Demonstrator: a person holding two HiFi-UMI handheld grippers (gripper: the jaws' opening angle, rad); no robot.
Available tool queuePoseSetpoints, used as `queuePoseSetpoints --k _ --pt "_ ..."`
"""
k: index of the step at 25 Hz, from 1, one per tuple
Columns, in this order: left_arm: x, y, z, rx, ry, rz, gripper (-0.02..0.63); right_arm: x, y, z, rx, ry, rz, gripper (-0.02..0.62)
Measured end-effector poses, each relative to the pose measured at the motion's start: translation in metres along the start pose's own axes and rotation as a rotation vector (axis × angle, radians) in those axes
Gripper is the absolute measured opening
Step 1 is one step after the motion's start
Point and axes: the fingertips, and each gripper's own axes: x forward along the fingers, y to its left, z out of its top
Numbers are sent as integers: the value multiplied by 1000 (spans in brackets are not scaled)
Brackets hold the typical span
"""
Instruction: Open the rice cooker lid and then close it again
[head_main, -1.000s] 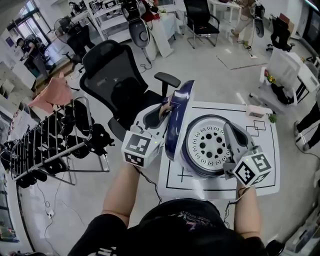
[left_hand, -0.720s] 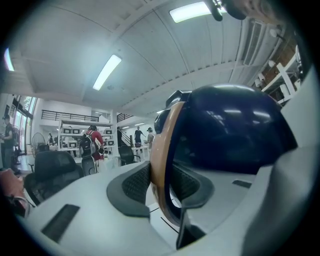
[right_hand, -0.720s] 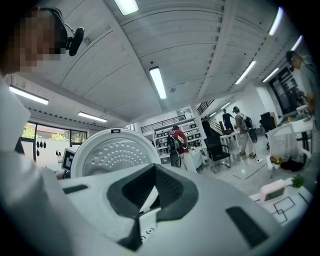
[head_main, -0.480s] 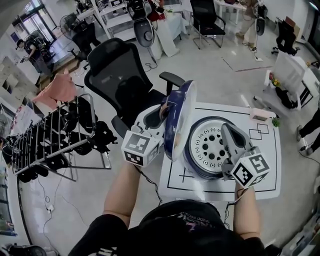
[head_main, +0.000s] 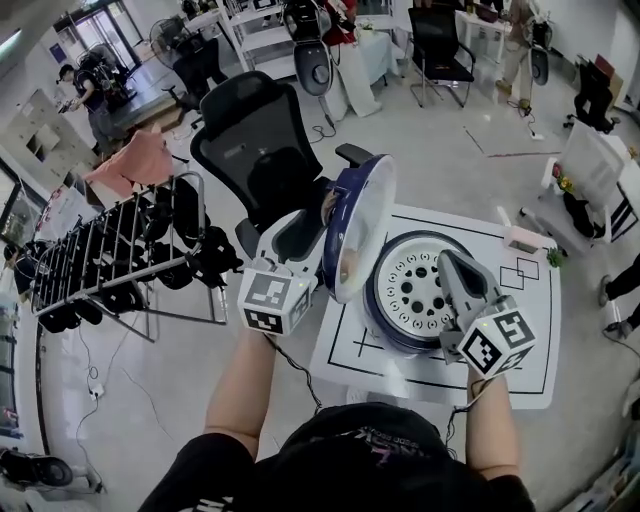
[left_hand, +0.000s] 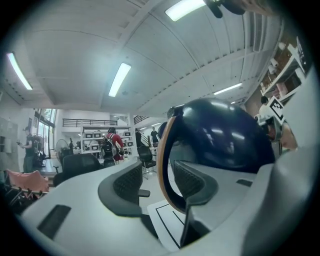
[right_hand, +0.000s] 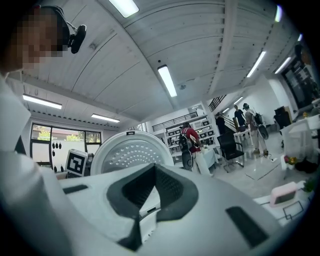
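Straddles, with the left claw, the copper-edged rim of the glossy dark-blue domed rice cooker lid, which stands upright and open. Shows those jaws partly apart, having just been opening (rim between the pads, not clamped). Sets the right claw, jaws pressed together on nothing, just right of the lid, above the round dark-blue rice cooker body and the white perforated disc inside it. Finds the cooker below both claws, on the white bench marked with black lines.
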Motion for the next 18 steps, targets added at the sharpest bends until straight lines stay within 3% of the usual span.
queuePoseSetpoints --k 12,18 --pt "-89 -14 7 -83 -2 220 268 -47 20 3 -12 18 124 2" --pt "-132 -58 18 -102 -14 218 305 -76 31 2 -14 24 173 2"
